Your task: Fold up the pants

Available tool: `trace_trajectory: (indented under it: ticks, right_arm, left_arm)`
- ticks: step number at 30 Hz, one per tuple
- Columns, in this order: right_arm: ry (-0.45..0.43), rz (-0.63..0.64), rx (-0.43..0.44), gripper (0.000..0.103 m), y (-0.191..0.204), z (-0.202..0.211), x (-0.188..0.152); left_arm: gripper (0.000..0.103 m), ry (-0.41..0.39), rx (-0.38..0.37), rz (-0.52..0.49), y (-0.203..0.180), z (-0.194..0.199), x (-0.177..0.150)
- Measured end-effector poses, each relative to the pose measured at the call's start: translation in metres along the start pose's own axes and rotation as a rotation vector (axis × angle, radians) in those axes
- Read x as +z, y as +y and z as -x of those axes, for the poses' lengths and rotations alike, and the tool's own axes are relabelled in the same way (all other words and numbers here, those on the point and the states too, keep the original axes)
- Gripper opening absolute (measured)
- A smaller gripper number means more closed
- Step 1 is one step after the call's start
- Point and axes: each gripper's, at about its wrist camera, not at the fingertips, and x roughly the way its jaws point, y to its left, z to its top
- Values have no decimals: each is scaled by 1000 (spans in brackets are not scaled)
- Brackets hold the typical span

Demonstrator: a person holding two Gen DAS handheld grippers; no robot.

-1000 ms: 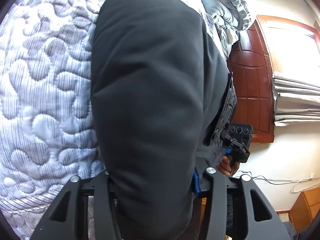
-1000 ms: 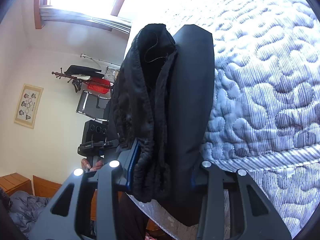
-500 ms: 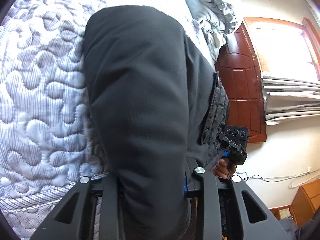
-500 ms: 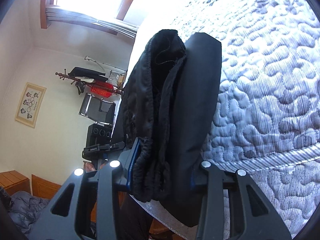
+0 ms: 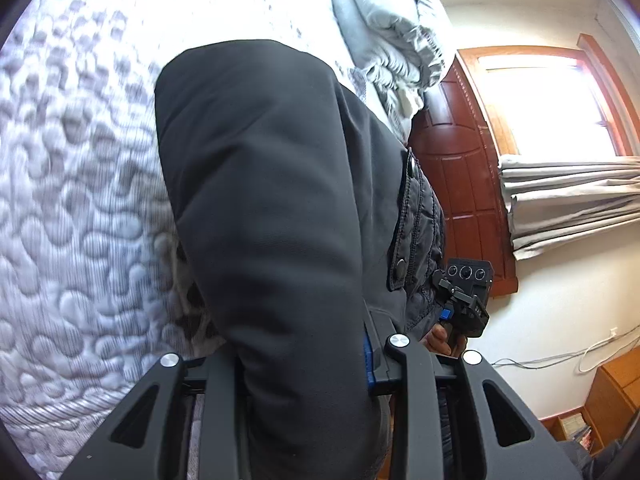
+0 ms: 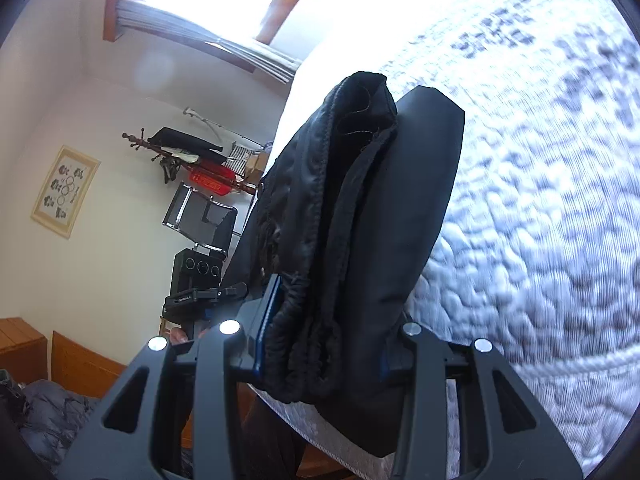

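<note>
1. The black pants [image 5: 264,208] are gripped between the fingers of the left gripper [image 5: 296,364], whose jaws have just been closing on the cloth; a smooth, broad fold of fabric fills the gap.
2. In the right wrist view, the bunched waistband end of the pants [image 6: 360,216] is clamped by the right gripper [image 6: 320,348], with the gathered elastic edge pressed against its left finger.
3. The pants are held up over the bed [image 5: 80,216], which is covered with a pale quilted, striped bedspread.
4. A grey bundled duvet [image 5: 392,36] is seen at the far side of the bed.
5. The right gripper [image 5: 464,300] is also visible in the left wrist view, held by a hand [image 5: 440,336].
6. A coat rack [image 6: 188,160] and a framed picture [image 6: 64,190] are seen by the wall.
</note>
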Motion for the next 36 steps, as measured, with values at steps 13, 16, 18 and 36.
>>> trace_trajectory:
  ticks: [13,16,18,36]
  right_arm:
    - [-1,82,38,38,16,-45,96]
    - [4,82,40,38,13,-58,116]
    - [9,82,37,38,9,-69,129]
    - [92,2,-6,38,-42,-141,180]
  left_arm:
    - [30,-106,48,-70,-15,37,77]
    - [30,-111,65,-77,-11,39,98]
    - [31,-113,78,-81,-8,39,110]
    - [33,-79,169,-34,74,4,192]
